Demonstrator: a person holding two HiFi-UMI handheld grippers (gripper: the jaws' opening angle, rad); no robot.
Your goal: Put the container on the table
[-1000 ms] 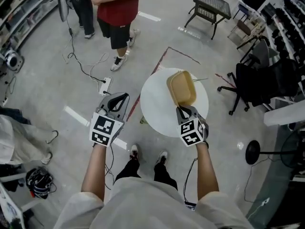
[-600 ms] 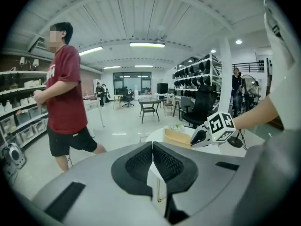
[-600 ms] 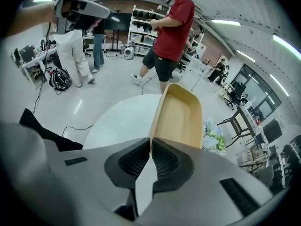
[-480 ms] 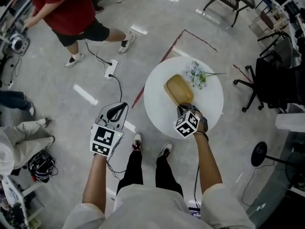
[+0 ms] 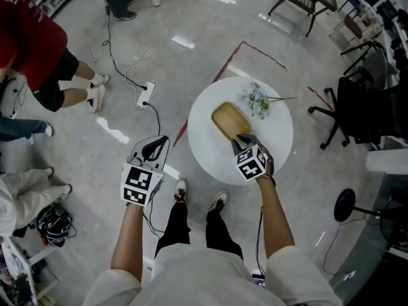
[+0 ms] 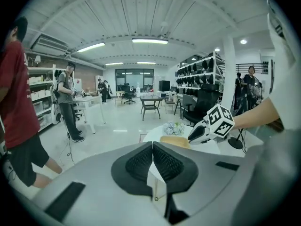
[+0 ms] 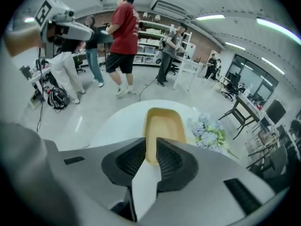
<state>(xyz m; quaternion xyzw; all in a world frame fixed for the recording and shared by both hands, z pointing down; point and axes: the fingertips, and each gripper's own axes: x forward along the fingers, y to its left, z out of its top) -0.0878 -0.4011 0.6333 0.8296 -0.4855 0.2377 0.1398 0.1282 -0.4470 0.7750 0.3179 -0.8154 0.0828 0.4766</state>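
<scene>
A shallow tan container [image 5: 228, 120] lies lengthwise on the round white table [image 5: 271, 146], and I cannot tell whether it rests on the top or hangs just above it. My right gripper [image 5: 241, 139] is shut on its near rim; in the right gripper view the container [image 7: 162, 125] runs away from the right gripper [image 7: 151, 144] over the table [image 7: 117, 122]. My left gripper [image 5: 159, 141] hangs over the floor left of the table, shut and empty. In the left gripper view the left gripper [image 6: 153, 146] has its pads together, with the container [image 6: 174, 141] beyond.
A bunch of pale blue flowers [image 5: 258, 99] lies on the table's far side, right of the container. A power strip with cables [image 5: 148, 93] is on the floor at left. A person in red [image 5: 32, 50] stands far left. A black office chair [image 5: 357, 107] stands right.
The container has come down from in front of me onto the table's near middle, still in the right gripper. The person in red has walked off to the left. The left gripper stayed put.
</scene>
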